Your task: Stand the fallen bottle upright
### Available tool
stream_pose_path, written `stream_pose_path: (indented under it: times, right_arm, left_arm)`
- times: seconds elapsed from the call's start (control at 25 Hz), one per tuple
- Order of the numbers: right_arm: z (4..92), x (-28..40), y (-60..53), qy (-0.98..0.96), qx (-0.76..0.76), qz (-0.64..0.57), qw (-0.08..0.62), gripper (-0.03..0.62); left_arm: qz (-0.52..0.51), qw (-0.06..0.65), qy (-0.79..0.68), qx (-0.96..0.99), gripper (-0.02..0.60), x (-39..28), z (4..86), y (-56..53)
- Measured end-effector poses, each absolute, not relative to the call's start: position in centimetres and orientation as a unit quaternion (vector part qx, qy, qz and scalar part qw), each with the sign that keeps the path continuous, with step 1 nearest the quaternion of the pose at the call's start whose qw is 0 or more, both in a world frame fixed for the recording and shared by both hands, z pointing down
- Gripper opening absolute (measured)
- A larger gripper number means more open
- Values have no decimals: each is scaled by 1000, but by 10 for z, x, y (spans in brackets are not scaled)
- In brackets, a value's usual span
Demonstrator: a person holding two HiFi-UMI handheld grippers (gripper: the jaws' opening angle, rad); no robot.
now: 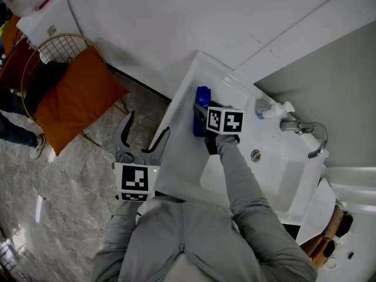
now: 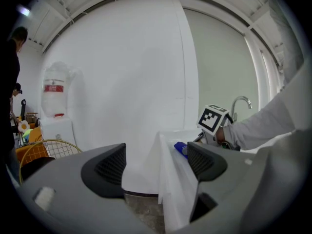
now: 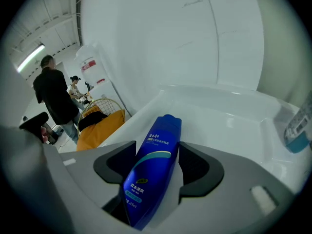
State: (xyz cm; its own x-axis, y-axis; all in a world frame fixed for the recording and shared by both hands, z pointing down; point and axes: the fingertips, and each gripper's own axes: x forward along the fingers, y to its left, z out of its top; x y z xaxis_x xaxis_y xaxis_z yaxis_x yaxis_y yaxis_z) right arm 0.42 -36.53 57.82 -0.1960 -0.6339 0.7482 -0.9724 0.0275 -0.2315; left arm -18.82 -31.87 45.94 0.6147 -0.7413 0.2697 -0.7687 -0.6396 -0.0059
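Head view: blue bottle (image 1: 202, 96) lying flat on sink (image 1: 282, 175) ledge by edge opposite tap (image 1: 305, 131), right gripper (image 1: 201, 115) over it, left gripper (image 1: 144, 135) beyond sink edge (above floor (image 1: 76, 181)), left gripper view: jaws apart, empty, right gripper view: jaws apart astride bottle, not clamped.

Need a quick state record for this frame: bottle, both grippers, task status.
object: blue plastic bottle, lying on its side on the flat rim of the white sink
right gripper: open, jaws either side of the bottle, pads not pressing on it
left gripper: open, nothing between its jaws, beside the sink's edge over the grey stone floor
task status: bottle not yet upright
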Motion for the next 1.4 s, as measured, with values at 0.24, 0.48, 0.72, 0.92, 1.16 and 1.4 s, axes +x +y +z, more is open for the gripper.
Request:
stream_pose_path:
  times: [0.24,0.48,0.72,0.92,1.16,1.4]
  right_arm:
    - [590,-3,-372,-664,555,429,260,268]
    - [593,-3,-373,-648,554,433,294,284]
    - [589,1,-374,-646,560,463,235,232]
    - [581,-4,-376,-655,553,476,196,184]
    - [575,-14,-370,-658,530,506,173,153]
    - [579,-20,-365,-644,508,552,152,153]
  left_arm:
    - [121,61,-423,896,422,-192,462,-322]
    - [114,66,-421,898,422,-189,462,-320]
    - [113,64,-419,898,422,-189,459,-314]
    - [116,65,-423,896,422,-191,460,-310]
    - [116,63,-421,897,422,-187,459,-304]
    - [115,63,-422,897,422,-183,458,-301]
